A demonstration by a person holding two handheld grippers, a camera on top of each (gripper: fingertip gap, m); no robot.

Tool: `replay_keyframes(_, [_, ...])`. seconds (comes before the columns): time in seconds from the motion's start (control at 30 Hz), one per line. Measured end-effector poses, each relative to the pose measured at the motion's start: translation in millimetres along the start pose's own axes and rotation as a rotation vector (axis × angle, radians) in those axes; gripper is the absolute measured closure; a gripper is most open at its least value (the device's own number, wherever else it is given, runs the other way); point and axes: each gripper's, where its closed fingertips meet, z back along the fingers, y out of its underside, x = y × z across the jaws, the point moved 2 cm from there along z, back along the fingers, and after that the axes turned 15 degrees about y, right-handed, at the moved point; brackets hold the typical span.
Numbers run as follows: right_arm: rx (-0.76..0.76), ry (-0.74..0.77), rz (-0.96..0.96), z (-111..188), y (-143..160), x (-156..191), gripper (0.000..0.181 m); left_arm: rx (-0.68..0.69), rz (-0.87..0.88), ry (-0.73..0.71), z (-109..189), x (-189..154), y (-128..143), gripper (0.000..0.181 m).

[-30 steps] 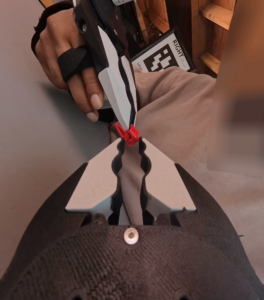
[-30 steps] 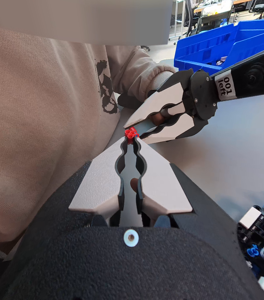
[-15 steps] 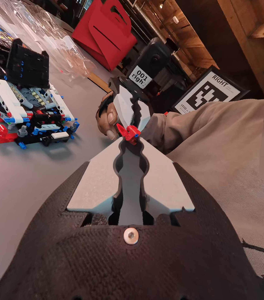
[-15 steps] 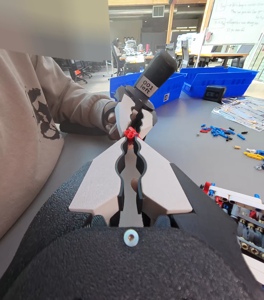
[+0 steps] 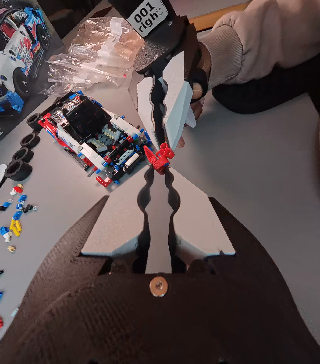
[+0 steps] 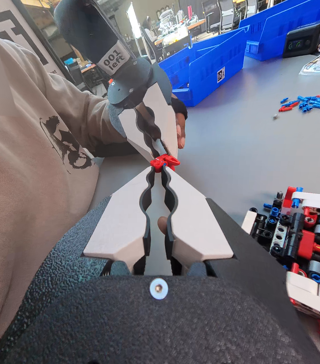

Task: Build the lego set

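Observation:
A small red Lego assembly (image 5: 160, 157) is held in the air between both grippers, above the grey table (image 5: 253, 177). My left gripper (image 5: 159, 170) is shut on its lower end. My right gripper (image 5: 163, 145) comes down from above and is shut on its upper end. In the right wrist view the same red assembly (image 6: 164, 162) sits between my right gripper (image 6: 158, 170) and my left gripper (image 6: 162, 154). The partly built white, black and red Lego car (image 5: 94, 137) stands on the table to the left and also shows in the right wrist view (image 6: 302, 236).
Several black tyres (image 5: 23, 153) lie left of the car. Loose blue, yellow and red pieces (image 5: 15, 216) lie farther left, and more (image 6: 312, 104) near blue bins (image 6: 214, 65). The set's box (image 5: 7, 49) and clear plastic bags (image 5: 96, 51) are behind the car. A person's beige sleeve (image 5: 263, 39) is on the right.
Both grippers have swung together, still holding the red assembly, from close to the person's body out over the table. The car and loose pieces have come into view.

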Motion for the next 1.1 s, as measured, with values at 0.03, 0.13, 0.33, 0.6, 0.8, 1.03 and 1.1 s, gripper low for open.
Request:
replay_keyframes(0.03, [0.001,-0.002,0.007,0,1,0,0.177,0.001,0.001,0.004,0,0,0,0.172])
replay_keyframes(0.13, [-0.014,0.003,0.064,0,1,2,0.177,-0.050,0.066,0.061,-1,-2,1,0.172])
replay_keyframes(0.33, [-0.073,0.000,0.179,3,-1,7,0.177,-0.180,0.213,0.175,-1,-5,-4,0.172])
replay_keyframes(0.6, [-0.082,0.003,0.218,5,-2,9,0.177,-0.173,0.165,0.153,-1,-7,-8,0.172])
replay_keyframes(0.8, [-0.068,0.012,0.241,3,0,8,0.177,-0.143,0.116,0.136,-2,-7,-5,0.172])
replay_keyframes(1.03, [-0.052,0.094,0.247,9,-4,-5,0.165,-0.035,-0.007,-0.092,3,17,7,0.172])
replay_keyframes(1.1, [-0.060,0.151,0.246,13,-7,-16,0.161,0.058,-0.094,-0.248,10,34,18,0.172])
